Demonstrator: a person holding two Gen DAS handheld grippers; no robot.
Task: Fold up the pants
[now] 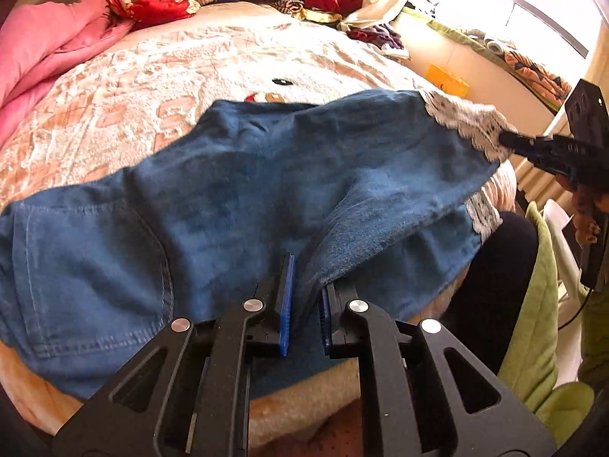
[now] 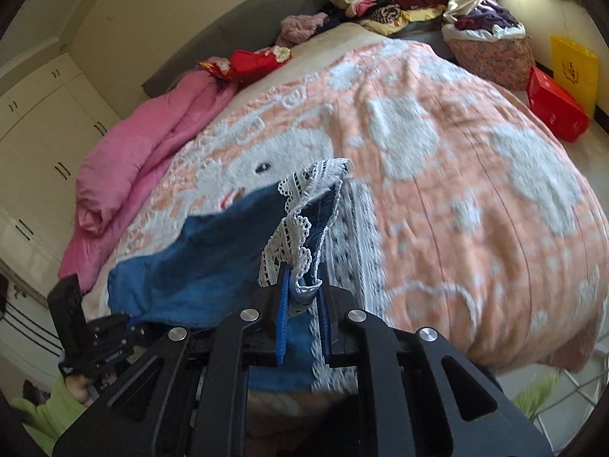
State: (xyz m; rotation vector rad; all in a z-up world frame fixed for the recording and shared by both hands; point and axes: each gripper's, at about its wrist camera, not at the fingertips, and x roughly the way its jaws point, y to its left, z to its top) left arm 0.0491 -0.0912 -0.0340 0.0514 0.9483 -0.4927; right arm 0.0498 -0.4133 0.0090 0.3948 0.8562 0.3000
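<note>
The left gripper (image 1: 304, 301) is pinching a denim fold at the pants' (image 1: 236, 190) near edge, while the right gripper (image 2: 302, 297) is clamping the lace-trimmed hem (image 2: 300, 205), lifted clear of the bed (image 2: 456, 190). Judged best: keeping the fabric taut between both grips while the hem is being carried across the pants.

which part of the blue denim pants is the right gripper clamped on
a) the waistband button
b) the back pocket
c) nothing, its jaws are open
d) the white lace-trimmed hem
d: in the right wrist view the right gripper is shut on the white lace hem of the blue denim pants, lifted above the blanket.
</note>
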